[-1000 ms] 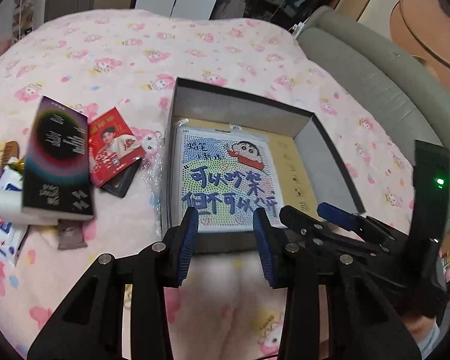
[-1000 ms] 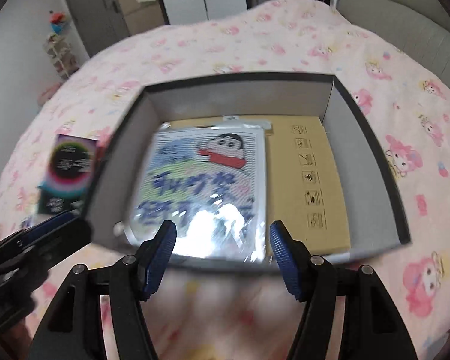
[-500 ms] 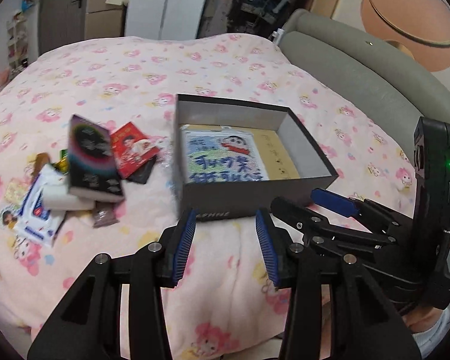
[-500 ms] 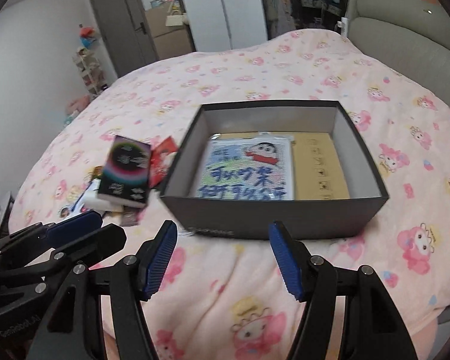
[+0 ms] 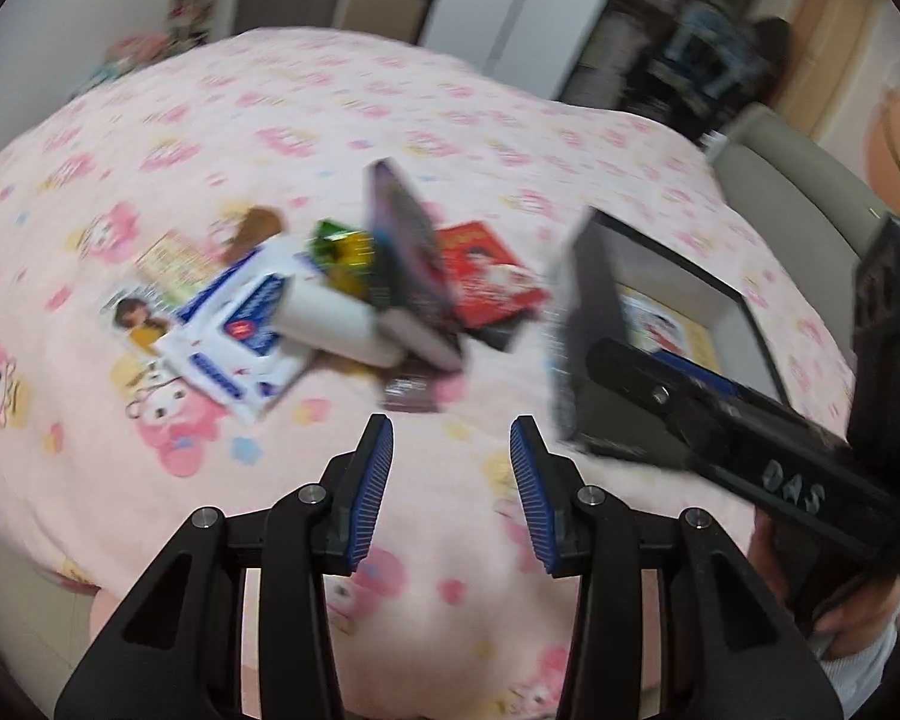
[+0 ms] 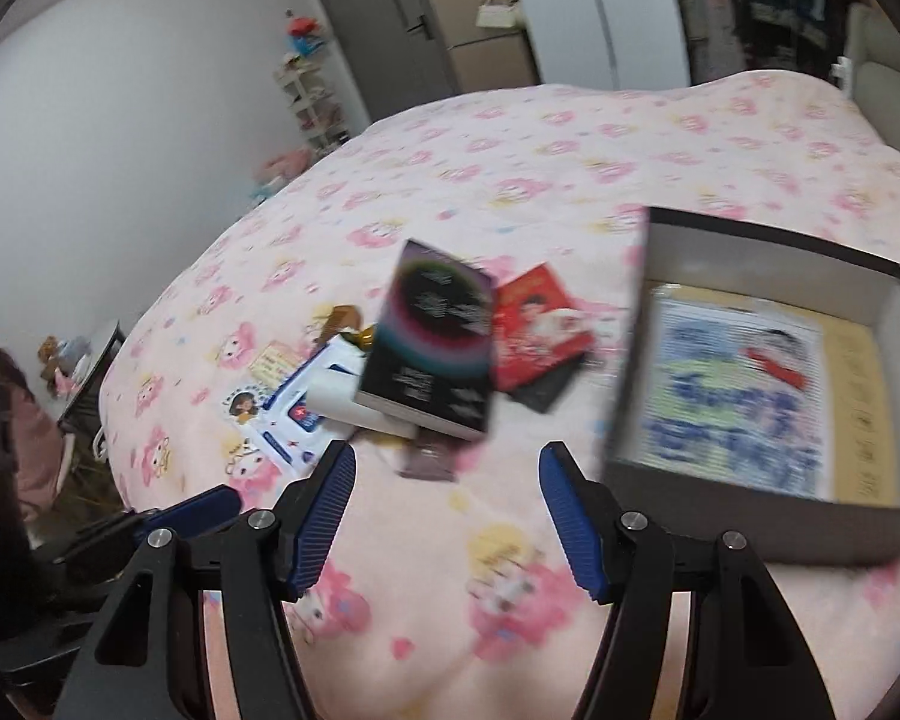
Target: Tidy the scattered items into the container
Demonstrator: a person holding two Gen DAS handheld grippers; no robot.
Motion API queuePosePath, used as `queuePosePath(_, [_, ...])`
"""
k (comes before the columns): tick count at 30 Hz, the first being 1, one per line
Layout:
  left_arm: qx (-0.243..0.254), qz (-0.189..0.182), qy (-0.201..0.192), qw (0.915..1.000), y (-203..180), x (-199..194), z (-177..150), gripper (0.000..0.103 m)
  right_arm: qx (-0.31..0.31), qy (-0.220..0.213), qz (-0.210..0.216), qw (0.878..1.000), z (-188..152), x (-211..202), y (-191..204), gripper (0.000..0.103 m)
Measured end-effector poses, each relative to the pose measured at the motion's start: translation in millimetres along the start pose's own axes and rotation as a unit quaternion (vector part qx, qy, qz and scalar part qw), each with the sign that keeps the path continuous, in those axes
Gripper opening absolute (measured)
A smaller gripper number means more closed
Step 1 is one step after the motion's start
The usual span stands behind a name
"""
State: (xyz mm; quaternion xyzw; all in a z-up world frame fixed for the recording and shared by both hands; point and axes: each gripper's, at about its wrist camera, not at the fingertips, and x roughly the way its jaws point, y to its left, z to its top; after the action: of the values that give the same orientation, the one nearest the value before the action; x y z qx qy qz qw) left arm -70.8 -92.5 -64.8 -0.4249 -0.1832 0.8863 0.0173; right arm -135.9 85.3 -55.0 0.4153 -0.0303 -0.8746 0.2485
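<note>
A dark grey open box [image 6: 768,240] sits on the pink bedspread at the right, with a cartoon picture sheet [image 6: 732,396] inside; it also shows in the left wrist view [image 5: 594,330]. A heap of loose items lies to its left: a black book [image 6: 432,342] [image 5: 405,258], a red packet [image 6: 537,330] [image 5: 486,282], a white-and-blue pack [image 5: 240,330] [image 6: 297,414] and a small dark wrapper [image 6: 429,462]. My left gripper [image 5: 450,492] is open and empty, in front of the heap. My right gripper [image 6: 447,516] is open and empty, between the heap and the box.
The bedspread [image 6: 510,600] has a pink cartoon print. A grey headboard [image 5: 810,180] runs behind the box. My right gripper's body [image 5: 750,438] crosses the left wrist view over the box. Wardrobes and shelves [image 6: 312,90] stand beyond the bed.
Both grippers have swung left from the box toward the heap of items. The views are blurred with motion. Both stay open and empty.
</note>
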Motion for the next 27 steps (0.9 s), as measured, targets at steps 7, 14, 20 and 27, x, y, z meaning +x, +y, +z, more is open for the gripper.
queuePosePath(7, [-0.062, 0.005, -0.015, 0.9979, 50.6, 36.6, 24.6, 0.033, -0.043, 0.028, -0.02, 0.998, 16.3, 62.5, 27.4, 0.062])
queuePosePath(14, [-0.113, -0.095, 0.018, 0.9889, 75.0, 81.5, 57.4, 0.033, -0.077, 0.058, -0.065, 0.993, 14.7, 113.1, 22.3, 0.062])
queuePosePath(20, [-0.104, -0.101, 0.072, 0.9869, 62.4, 132.6, 74.2, 0.036, -0.042, 0.086, -0.062, 0.993, 7.5, 133.1, 5.8, 0.062])
queuePosePath(27, [-0.103, -0.1, 0.076, 0.9867, 52.7, 120.4, 49.8, 0.021, -0.039, 0.084, -0.055, 0.994, -2.4, 111.6, 5.4, 0.062])
